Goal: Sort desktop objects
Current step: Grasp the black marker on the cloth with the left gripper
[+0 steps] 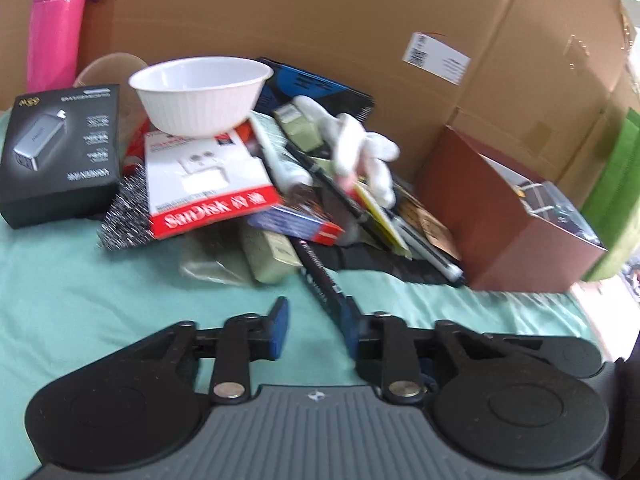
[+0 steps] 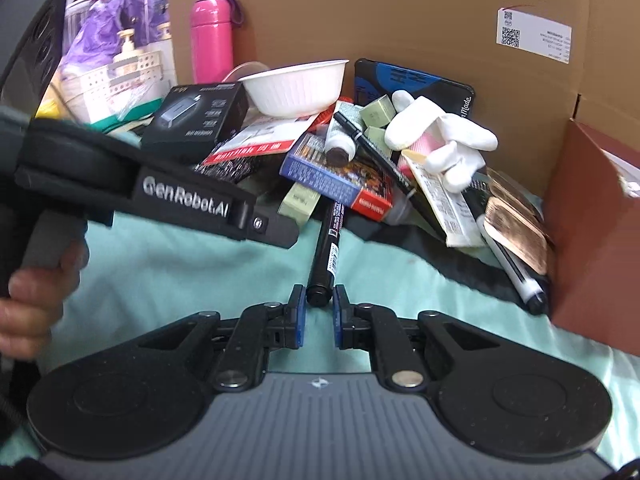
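- Right gripper (image 2: 319, 312) leads the action: its blue-padded jaws sit close on either side of the near end of a black marker (image 2: 326, 252), a sliver of gap showing on each side, so the pads appear not yet clamped.
- Left gripper (image 1: 316, 330) hangs with jaws wide apart over the teal cloth (image 1: 100, 280), holding nothing; the same marker (image 1: 320, 276) lies just beside its right finger, apparently not gripped.
- Cardboard box (image 1: 320, 20) forms the backdrop, walling in the heap behind.
- Brown carton (image 1: 516, 216) stands at the right edge of the pile, open at the top.
- Pink flask (image 2: 211, 40) stands upright at the back left, against the cardboard.
- Black adapter box (image 1: 64, 152) sits at the left of the heap.
- White bowl (image 1: 200, 92) perches on a red-and-white SanDisk pack (image 1: 208, 180).
- White glove (image 2: 440, 140) drapes over the pile's middle, above a blue card box (image 2: 336, 176).
- Marker itself points out of the heap toward the camera, its far end tucked under the card box, its near end on the cloth.
- Judged step: picking the marker, an early pick given the heap looks largely unsorted.
- Next move likely calls for closing the pads on the barrel, then drawing it straight back so the stacked boxes are not dragged along.
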`<state>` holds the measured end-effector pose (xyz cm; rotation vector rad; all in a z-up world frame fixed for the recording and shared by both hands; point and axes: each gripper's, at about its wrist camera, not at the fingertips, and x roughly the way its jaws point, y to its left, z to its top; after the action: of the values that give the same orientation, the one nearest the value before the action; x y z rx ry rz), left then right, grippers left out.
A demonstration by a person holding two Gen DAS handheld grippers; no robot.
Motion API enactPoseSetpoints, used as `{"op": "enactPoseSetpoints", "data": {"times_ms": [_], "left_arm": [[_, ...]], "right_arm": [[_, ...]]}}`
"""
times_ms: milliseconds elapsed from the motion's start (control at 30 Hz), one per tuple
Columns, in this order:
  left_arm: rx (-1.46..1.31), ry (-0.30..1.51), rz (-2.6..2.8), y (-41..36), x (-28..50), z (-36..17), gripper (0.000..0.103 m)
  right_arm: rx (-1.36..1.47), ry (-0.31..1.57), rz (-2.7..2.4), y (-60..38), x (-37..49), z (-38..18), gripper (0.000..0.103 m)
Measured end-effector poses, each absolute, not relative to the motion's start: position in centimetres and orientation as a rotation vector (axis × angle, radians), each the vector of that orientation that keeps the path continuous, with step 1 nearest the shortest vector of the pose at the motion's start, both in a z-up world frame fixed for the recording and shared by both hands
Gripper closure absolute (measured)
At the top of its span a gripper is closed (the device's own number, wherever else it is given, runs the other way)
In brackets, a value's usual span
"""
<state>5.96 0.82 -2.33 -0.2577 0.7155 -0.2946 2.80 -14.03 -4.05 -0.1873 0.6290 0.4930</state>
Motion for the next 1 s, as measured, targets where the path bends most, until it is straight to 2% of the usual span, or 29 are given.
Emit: {"op": "enactPoseSetpoints", "data": {"times_ms": [67, 500, 600, 700, 1000], "left_arm": [[-0.259, 0.718, -0.312, 0.1, 5.8, -2.2, 0.06], [-0.201, 0.791, -0.339, -3.9, 6.2, -3.3, 0.058], [-0.183, 0.809, -0.342, -4.9, 6.6, -3.5, 0.061], [-0.128, 0.801, -0.321, -6.1, 6.4, -3.4, 0.067], [-0.117, 0.805, -0.309, -6.8, 6.9, -3.3, 0.068]], "right_arm": [[-0.19, 0.631, 0.498, -14.5, 1.7, -4.0, 0.091], [-0.167, 0.641, 0.483, -17.9, -3.5, -4.0, 0.091], [-0.16, 0.642, 0.469, -18.5, -4.1, -4.0, 0.091], [-0.138, 0.639, 0.454, -18.8, -4.0, -4.0, 0.091], [-0.123, 0.639, 0.436, -18.0, -2.9, -4.4, 0.089]]}}
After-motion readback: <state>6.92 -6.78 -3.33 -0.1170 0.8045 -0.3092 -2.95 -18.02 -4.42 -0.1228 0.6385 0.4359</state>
